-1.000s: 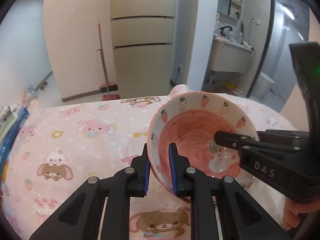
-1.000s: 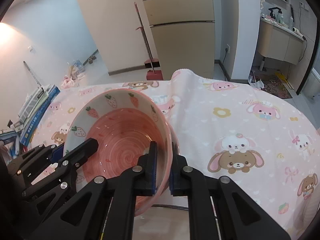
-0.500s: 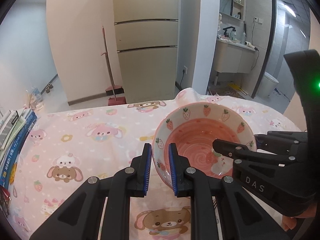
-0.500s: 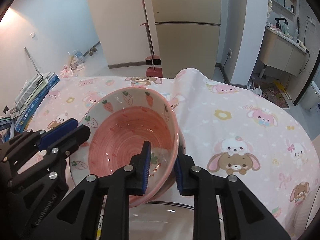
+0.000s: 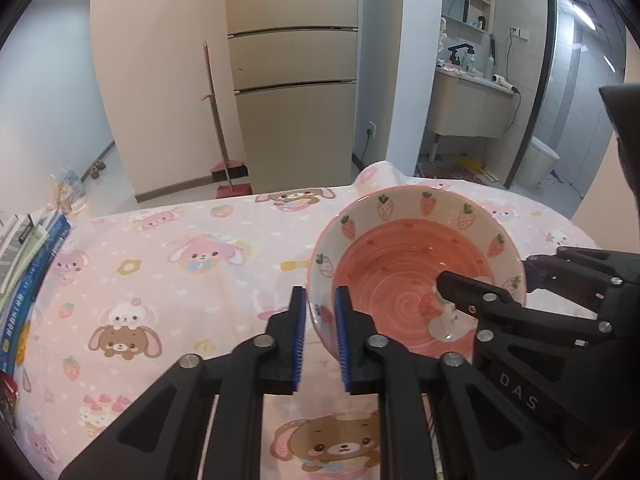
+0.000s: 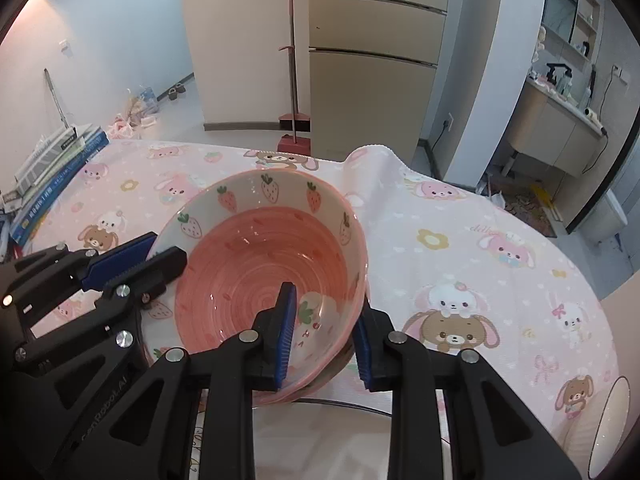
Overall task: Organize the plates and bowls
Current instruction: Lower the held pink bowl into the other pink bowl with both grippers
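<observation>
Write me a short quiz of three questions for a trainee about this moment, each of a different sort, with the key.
1. True or false: the pink ceramic bowl with strawberry print lies upside down on the pink cartoon-print tablecloth.
2. Choose one. Where does the left gripper meet the bowl? A: on its rim. B: under its base. C: nowhere, it is far from the bowl.
3. Fill the gap: one finger of the right gripper is inside the bowl, and the other is ___ it.

Key: 1 false, the opening faces up. 2 A. 3 outside.
</observation>
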Demonstrator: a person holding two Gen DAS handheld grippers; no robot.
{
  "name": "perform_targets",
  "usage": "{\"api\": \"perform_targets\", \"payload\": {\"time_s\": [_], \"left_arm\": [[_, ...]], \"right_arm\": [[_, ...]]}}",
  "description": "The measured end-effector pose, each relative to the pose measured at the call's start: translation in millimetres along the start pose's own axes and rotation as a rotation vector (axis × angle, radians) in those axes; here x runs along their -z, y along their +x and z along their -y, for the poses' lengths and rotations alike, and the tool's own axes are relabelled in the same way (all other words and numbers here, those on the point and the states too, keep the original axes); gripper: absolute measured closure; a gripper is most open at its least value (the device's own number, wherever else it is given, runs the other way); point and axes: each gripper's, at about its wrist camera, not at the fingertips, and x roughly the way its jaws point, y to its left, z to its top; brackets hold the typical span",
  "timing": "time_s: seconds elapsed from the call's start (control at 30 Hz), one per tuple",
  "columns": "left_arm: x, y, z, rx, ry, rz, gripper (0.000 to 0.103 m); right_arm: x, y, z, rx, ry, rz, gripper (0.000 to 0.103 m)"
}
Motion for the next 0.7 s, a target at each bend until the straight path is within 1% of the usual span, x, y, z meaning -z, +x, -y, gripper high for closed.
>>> {"api": "perform_targets", "payload": {"time_s": [0.23,0.37,0.47,0.57,0.63,0.7], "left_arm": [[0.5,1.2,-4.5,0.020,-0.012,-0.005,0.092],[0.1,0.8,-6.5,0.036,-0.023,-0.011,0.092],[0.5,2.3,-7.9,0.047,-0.032,-0.019,0.092],[1.4,3.7,-8.0,0.057,-0.043,-0.027,0.092],[2.3,5.0,-8.7,0.064,-0.056,-0.030,0.092],[2.4,5.1,-8.4,0.066,-0.059,-0.029,0.092]], "right_arm": [[-1.1,-3.3,0.9,0.005,0.007,-0.007,0.077],[-0.2,-6.3,-3.2,0.048,-0.019,0.015,0.080],[0.0,-6.7,-0.1,0.047,0.000,0.033,0.082],[0.2,-7.0,8.5,0.020,0.047,0.069,0.084],[-0.4,-5.4,21.2,-0.039,0.125,0.087,0.087],[-0.4,-5.0,31.3,-0.068,0.177,0.111,0.092]]}}
